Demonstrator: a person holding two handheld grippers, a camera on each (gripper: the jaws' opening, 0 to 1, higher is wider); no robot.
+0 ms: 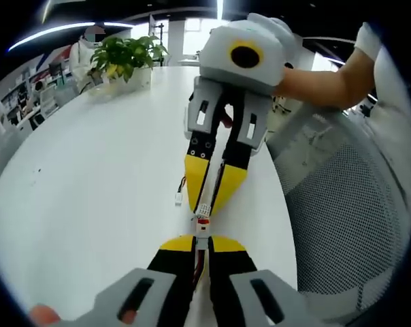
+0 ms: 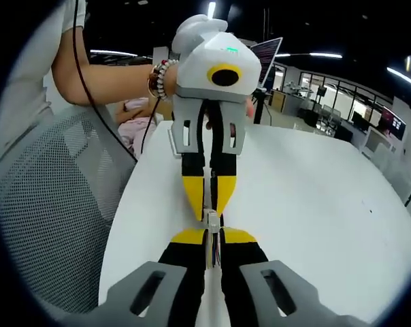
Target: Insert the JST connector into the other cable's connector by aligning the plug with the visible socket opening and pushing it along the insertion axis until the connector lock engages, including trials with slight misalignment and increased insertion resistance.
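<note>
In the left gripper view, my left gripper (image 1: 202, 240) rises from the bottom, shut on a small connector with a red mark (image 1: 203, 226) and thin wires running back between its fingers. My right gripper (image 1: 205, 204) comes down from above, shut on a white JST connector (image 1: 203, 210). The two connectors meet end to end, in line, just above the white table (image 1: 90, 177). In the right gripper view, my right gripper (image 2: 212, 236) and the left gripper (image 2: 210, 211) face tip to tip with the joined white connectors (image 2: 211, 219) between them. I cannot tell how deep the plug sits.
A loose white connector end (image 1: 179, 199) on thin wires lies on the table beside the right gripper. A potted plant (image 1: 127, 58) stands at the far end. A grey mesh chair (image 1: 341, 218) (image 2: 49, 204) stands close to the table's edge. A person's forearm (image 2: 110, 82) holds each gripper.
</note>
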